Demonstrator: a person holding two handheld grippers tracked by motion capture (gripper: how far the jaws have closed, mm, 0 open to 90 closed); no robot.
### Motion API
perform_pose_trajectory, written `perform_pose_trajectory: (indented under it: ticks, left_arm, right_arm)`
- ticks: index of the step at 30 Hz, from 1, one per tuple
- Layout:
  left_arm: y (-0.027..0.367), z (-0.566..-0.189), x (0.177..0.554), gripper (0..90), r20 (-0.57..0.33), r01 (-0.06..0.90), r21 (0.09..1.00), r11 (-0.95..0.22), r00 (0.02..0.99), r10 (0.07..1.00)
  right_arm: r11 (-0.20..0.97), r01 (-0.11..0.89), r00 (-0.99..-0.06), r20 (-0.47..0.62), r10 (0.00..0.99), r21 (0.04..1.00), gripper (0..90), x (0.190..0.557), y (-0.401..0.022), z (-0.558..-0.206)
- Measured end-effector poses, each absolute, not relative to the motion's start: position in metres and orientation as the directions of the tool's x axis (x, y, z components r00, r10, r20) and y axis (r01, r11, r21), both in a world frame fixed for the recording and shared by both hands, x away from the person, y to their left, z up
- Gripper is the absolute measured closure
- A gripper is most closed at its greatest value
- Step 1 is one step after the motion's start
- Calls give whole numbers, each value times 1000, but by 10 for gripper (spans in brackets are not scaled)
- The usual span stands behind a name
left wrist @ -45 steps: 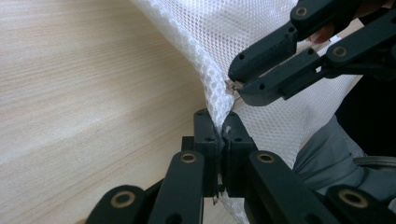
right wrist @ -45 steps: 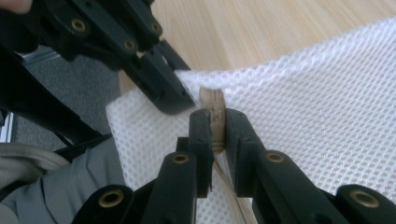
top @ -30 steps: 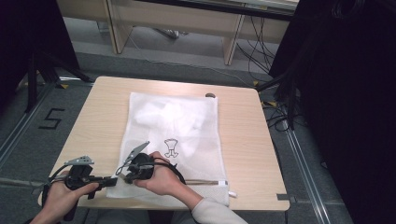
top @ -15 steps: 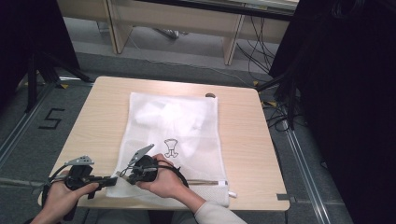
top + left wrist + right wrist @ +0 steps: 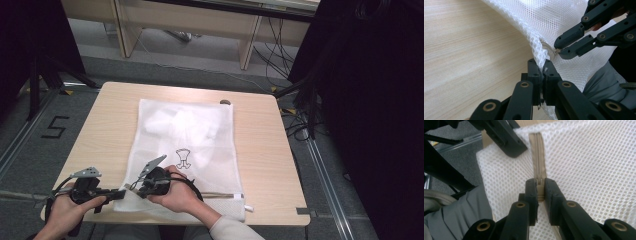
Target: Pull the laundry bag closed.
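White mesh zip laundry bag [image 5: 185,145] lies flat on wooden counter [image 5: 260,145], clothes inside. L gripper [image 5: 541,66] fingers pinch corner mesh; R gripper [image 5: 540,187] fingers clamp beige zipper [image 5: 537,150] pull. Zipping barely started, prob. whole length left.

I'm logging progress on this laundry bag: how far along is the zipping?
Done: white clothing lies inside the mesh bag, flat on the table. In hand: the left hand-held gripper pinches the bag's corner edge, and the right hand-held gripper is shut on the zipper pull. Left: whether the zipper is open or closed along the near edge can't be told.
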State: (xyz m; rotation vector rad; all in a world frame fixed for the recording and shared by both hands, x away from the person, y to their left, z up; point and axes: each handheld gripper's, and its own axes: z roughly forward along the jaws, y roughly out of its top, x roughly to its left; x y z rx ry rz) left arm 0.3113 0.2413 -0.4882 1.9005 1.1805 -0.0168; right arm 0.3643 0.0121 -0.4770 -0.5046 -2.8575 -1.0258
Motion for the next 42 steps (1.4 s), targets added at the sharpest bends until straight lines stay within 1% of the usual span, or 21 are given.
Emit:
perform_pose_trajectory:
  ticks: [4, 6, 11, 13, 14, 19, 20, 23, 24, 25, 26, 30, 31, 35, 36, 38, 40, 42]
  left_arm:
    - [241, -488, 311, 860, -422, 728, 664, -169, 551, 720]
    - [241, -488, 311, 860, -425, 729, 663, -168, 552, 718]
    - [241, -488, 311, 859, -424, 729, 665, -161, 547, 722]
    - [241, -488, 311, 860, -424, 728, 666, -163, 549, 721]
    - [241, -488, 311, 859, -423, 727, 666, -164, 549, 721]
    - [241, -488, 311, 859, -423, 727, 668, -163, 550, 720]
    - [241, -488, 311, 859, -420, 725, 669, -162, 549, 723]
    - [241, -488, 311, 859, -420, 726, 669, -160, 547, 724]
    - [241, -488, 311, 858, -419, 726, 668, -163, 549, 723]
    - [241, -488, 311, 859, -419, 726, 669, -162, 548, 724]
    - [241, -488, 311, 858, -419, 725, 670, -161, 548, 724]
    - [241, -488, 311, 858, -413, 723, 671, -164, 548, 727]
    - [241, -488, 311, 858, -411, 722, 672, -164, 549, 728]
    - [242, -488, 311, 858, -411, 722, 672, -164, 548, 729]
    - [241, -488, 311, 858, -411, 722, 673, -163, 548, 729]
    - [242, -488, 311, 858, -411, 722, 673, -164, 548, 728]
    - [241, -488, 311, 858, -409, 721, 673, -164, 548, 730]
    - [241, -488, 311, 857, -412, 723, 672, -164, 548, 728]
  right_arm:
    - [730, 325, -944, 158, 290, 601, 824, 366, 9, -478]
    - [722, 339, -940, 180, 291, 604, 824, 364, 10, -477]
    - [732, 335, -941, 162, 298, 594, 824, 365, 6, -479]
    - [725, 347, -937, 182, 299, 595, 824, 364, 5, -480]
    - [732, 331, -942, 166, 291, 595, 824, 365, 3, -480]
    - [727, 346, -937, 179, 300, 593, 824, 364, 1, -478]
    - [730, 333, -942, 172, 289, 597, 824, 364, 0, -479]
    - [728, 337, -940, 176, 291, 596, 824, 365, -2, -480]
    - [734, 342, -938, 163, 307, 587, 824, 365, -4, -480]
    - [735, 329, -943, 160, 293, 593, 824, 366, -5, -480]
    - [726, 346, -937, 179, 300, 595, 824, 365, -5, -480]
    - [729, 345, -937, 173, 303, 591, 824, 365, -7, -479]
    - [737, 329, -943, 160, 293, 591, 824, 366, -7, -479]
    - [734, 348, -936, 171, 308, 583, 824, 365, -10, -480]
    - [739, 342, -938, 156, 311, 580, 824, 365, -11, -481]
    - [735, 349, -936, 171, 309, 581, 824, 365, -13, -480]
    - [741, 340, -939, 162, 305, 579, 824, 366, -15, -481]
    - [732, 355, -933, 177, 313, 581, 824, 365, -16, -480]
